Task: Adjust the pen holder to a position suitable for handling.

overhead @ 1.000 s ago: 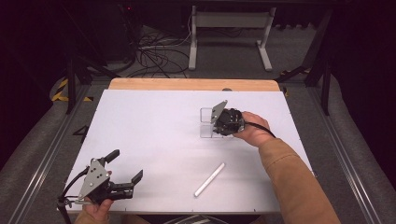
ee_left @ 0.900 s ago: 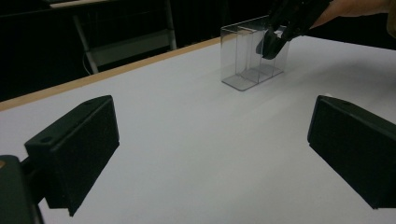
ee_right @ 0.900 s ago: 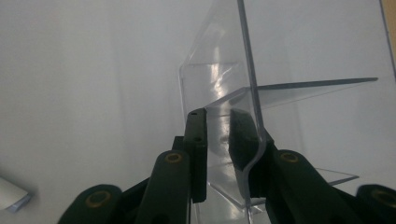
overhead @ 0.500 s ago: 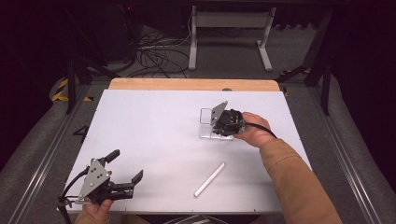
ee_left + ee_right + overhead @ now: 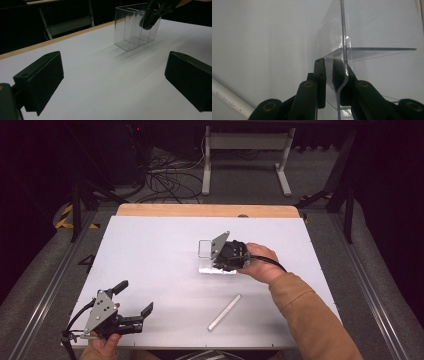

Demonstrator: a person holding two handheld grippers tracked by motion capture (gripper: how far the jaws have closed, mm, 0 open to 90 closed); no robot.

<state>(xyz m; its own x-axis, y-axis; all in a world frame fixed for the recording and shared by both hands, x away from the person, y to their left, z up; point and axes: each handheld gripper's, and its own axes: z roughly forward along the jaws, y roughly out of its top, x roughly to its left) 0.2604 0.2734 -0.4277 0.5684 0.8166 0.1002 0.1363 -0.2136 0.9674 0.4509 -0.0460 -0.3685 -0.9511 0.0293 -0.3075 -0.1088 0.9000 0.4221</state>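
- The clear plastic box (image 5: 212, 262) stands on the white table (image 5: 150, 260) slightly toward one o'clock of its middle, open side up, divided inside by clear partitions.
- In the high view its long axis runs roughly from eleven to five o'clock; in the left gripper view (image 5: 136, 26) its near corner looks raised and the box tilted, though how far I cannot tell.
- The right gripper (image 5: 220, 260) is closed on the box's wall: in the right gripper view (image 5: 333, 75) the two black pads pinch the clear wall between them, with no gap showing.
- The left gripper (image 5: 135, 300) sits near the table's seven o'clock corner, jaws spread wide with nothing between them, well apart from the box.
- A white tube (image 5: 225, 312) lies at five o'clock of the box, pointing one to seven o'clock, untouched.
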